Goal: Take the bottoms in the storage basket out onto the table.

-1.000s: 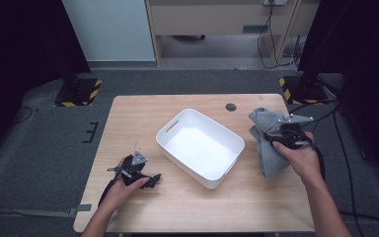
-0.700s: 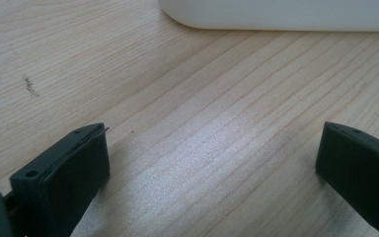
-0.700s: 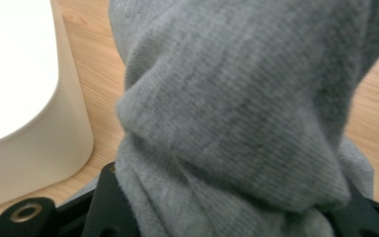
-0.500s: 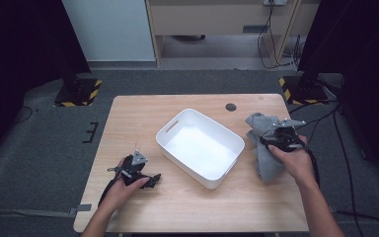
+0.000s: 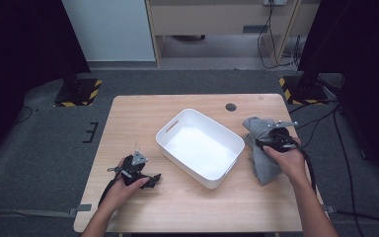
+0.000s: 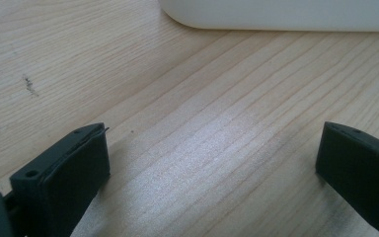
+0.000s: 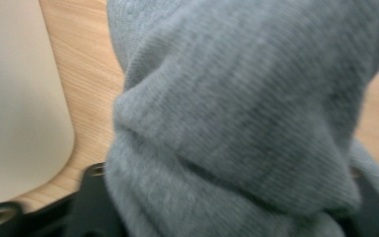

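A grey cloth (image 5: 264, 168) lies bunched on the wooden table (image 5: 128, 123), just right of a white bin (image 5: 217, 126). My right gripper (image 5: 262, 143) sits on the cloth's upper part. In the right gripper view the cloth (image 7: 237, 113) fills the space between the jaws and hides the pads. Those jaws have just been opening with the cloth between them. The bin's wall (image 7: 19, 98) stands close at the left. My left gripper (image 5: 153, 179) rests on the table left of the bin, open (image 6: 212, 148) over bare wood, with the bin's edge (image 6: 276, 12) ahead.
The bin is empty and sits at an angle in the table's middle. A small black round cap (image 5: 231, 106) is set in the table behind the bin. A black cable (image 5: 308, 168) trails from the right gripper along the forearm. Dark floor surrounds the table.
My right hand has come down and a little toward the bin with the cloth, which now lies lower on the table. The left hand has stayed put.
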